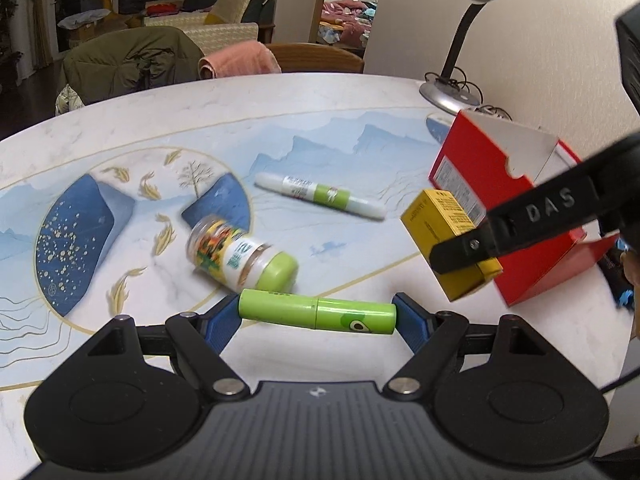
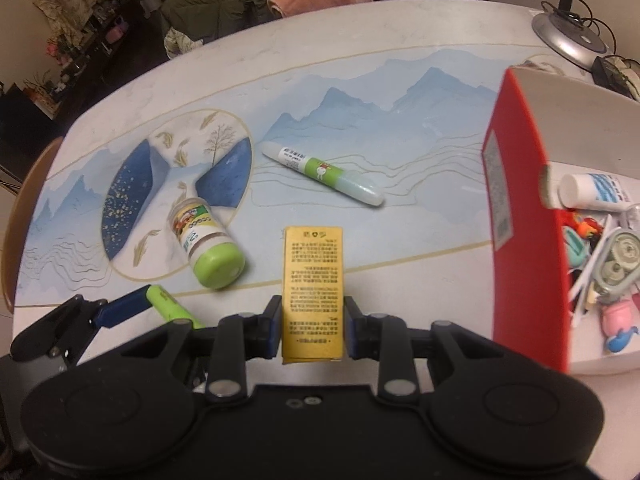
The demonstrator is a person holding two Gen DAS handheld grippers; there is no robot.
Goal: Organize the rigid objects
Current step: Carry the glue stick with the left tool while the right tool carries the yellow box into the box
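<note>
- Two big things come first: the table (image 2: 360, 40), with blue mountains painted on it, and the red box (image 2: 520, 216) on its right side.
- Inside the red box lie a white tube (image 2: 596, 194), a tape roller (image 2: 618, 264) and small toys (image 2: 618, 320). It looks quite full.
- Next, the jar (image 1: 240, 258) with a green lid lies on its side near the middle. It could roll if bumped.
- Farther off lies the glue pen (image 1: 320, 196), on its side too.
- The right gripper (image 2: 314, 330) pinches the yellow box (image 2: 313, 280) by its sides, up off the table, just left of the red box.
- The yellow box could hit the red wall or slip out if tipped too fast.
- The left gripper (image 1: 318, 314) squeezes the green tube (image 1: 318, 312) by its two ends. That hold looks weak, so the tube might pop out.
</note>
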